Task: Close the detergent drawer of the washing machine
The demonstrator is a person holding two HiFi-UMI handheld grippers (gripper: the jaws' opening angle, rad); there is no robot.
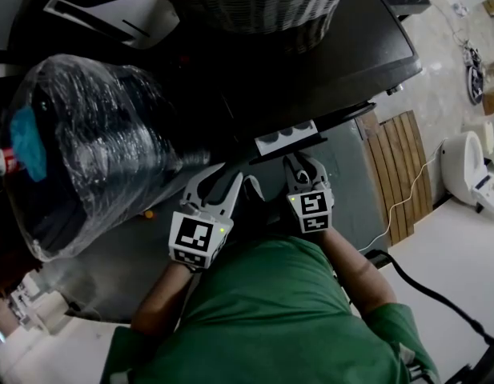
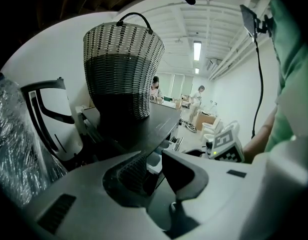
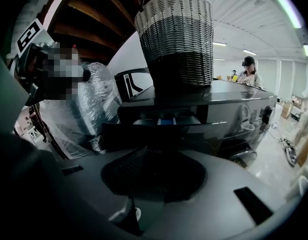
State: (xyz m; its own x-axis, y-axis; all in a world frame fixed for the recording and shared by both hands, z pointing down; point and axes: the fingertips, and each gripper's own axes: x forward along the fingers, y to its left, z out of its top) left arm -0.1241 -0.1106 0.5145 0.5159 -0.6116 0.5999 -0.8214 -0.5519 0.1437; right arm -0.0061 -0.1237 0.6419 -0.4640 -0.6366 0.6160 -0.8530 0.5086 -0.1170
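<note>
Basket [image 1: 247, 2] sits on the washing machine [image 1: 351, 54] top, more twd its left side. Detergent drawer [image 1: 288, 138] sticks out of the machine's front, right under the top's front edge. Right hand-held gripper [image 1: 304, 162] is directly in front of the drawer face, v close, can't tell if touching. Left hand-held gripper [image 1: 218, 186] is next to it on the left, a bit further back from the machine. Wrapped bundle [image 1: 94, 142] is left of the machine, beside the left gripper. Slatted board [image 1: 399, 174] lies on the floor [image 1: 439, 78] to the machine's right.
</note>
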